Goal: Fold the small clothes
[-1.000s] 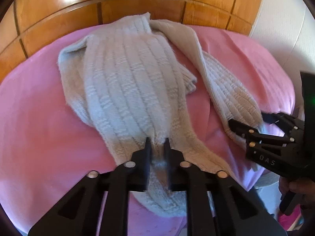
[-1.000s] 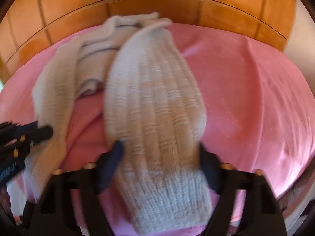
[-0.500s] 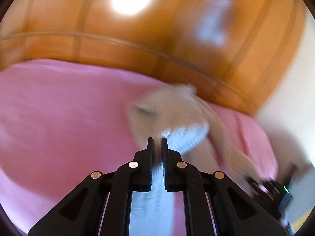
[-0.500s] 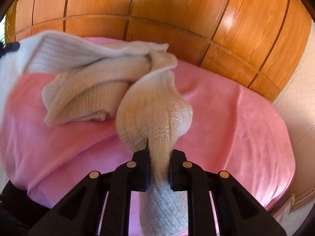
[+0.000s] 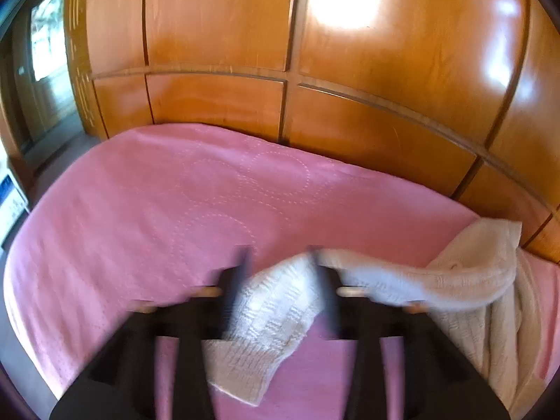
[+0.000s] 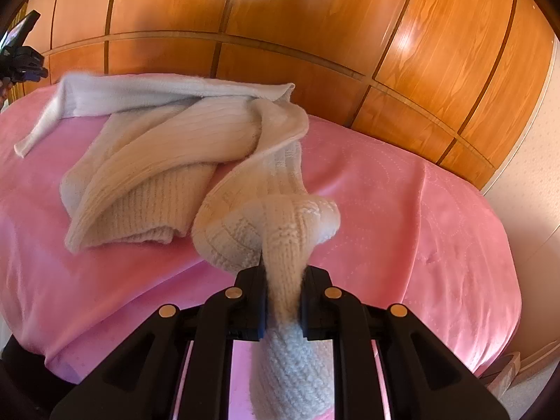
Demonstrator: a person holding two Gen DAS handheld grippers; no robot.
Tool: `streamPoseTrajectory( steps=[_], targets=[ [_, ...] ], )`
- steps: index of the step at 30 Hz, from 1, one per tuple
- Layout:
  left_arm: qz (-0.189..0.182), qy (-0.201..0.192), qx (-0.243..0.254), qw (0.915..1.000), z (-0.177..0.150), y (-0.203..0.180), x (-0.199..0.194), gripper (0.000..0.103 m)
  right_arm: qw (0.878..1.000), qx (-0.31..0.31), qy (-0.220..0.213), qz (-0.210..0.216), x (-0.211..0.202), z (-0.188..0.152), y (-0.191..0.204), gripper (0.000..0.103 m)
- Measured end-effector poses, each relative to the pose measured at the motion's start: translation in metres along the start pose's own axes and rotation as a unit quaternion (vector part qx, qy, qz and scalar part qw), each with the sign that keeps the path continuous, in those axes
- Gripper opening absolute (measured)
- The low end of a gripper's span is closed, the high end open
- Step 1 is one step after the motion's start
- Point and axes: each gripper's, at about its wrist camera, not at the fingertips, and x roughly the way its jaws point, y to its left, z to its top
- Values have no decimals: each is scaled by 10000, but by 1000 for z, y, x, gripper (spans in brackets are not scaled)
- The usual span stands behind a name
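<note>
A cream ribbed knitted garment (image 6: 168,161) lies bunched on a pink bedspread (image 6: 420,210). My right gripper (image 6: 282,269) is shut on one long knitted end (image 6: 280,245), which twists up from between the pads and hangs below them. In the left wrist view my left gripper (image 5: 280,266) is blurred and its jaws are opening. The garment's other end (image 5: 273,315) droops loose between the spread fingers, and the pads do not press on it. The rest of the garment (image 5: 472,273) trails off to the right. The left gripper (image 6: 21,63) also shows at the right wrist view's far left edge.
Glossy wooden panelled doors (image 5: 350,70) stand right behind the bed (image 5: 175,210). A doorway or window (image 5: 45,52) is at the far left. A pale wall (image 6: 532,175) borders the bed's right side, with floor beyond the bed's corner (image 6: 525,385).
My left gripper swung left across the bed, dragging one knitted end with it, and its jaws have spread apart. My right gripper closed on the other end and lifted it slightly.
</note>
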Motion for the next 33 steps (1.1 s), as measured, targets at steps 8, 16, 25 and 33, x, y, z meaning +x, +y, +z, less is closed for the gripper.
streamPoseTrajectory(
  steps=[8, 16, 25, 33],
  targets=[
    [-934, 263, 427, 9944, -54, -34, -23, 65, 10000, -34, -46, -24, 9, 10, -6, 12],
    [-1883, 785, 533, 9775, -106, -62, -34, 65, 9999, -45, -95, -39, 19, 15, -15, 12],
    [-2644, 1397, 328, 9537, -140, -73, -31, 65, 9912, 377, 29, -1270, 82, 47, -128, 12],
    [-3179, 1643, -148, 9337, -155, -67, -29, 65, 9681, 1275, 757, -2018, 168, 82, -237, 27]
  ],
)
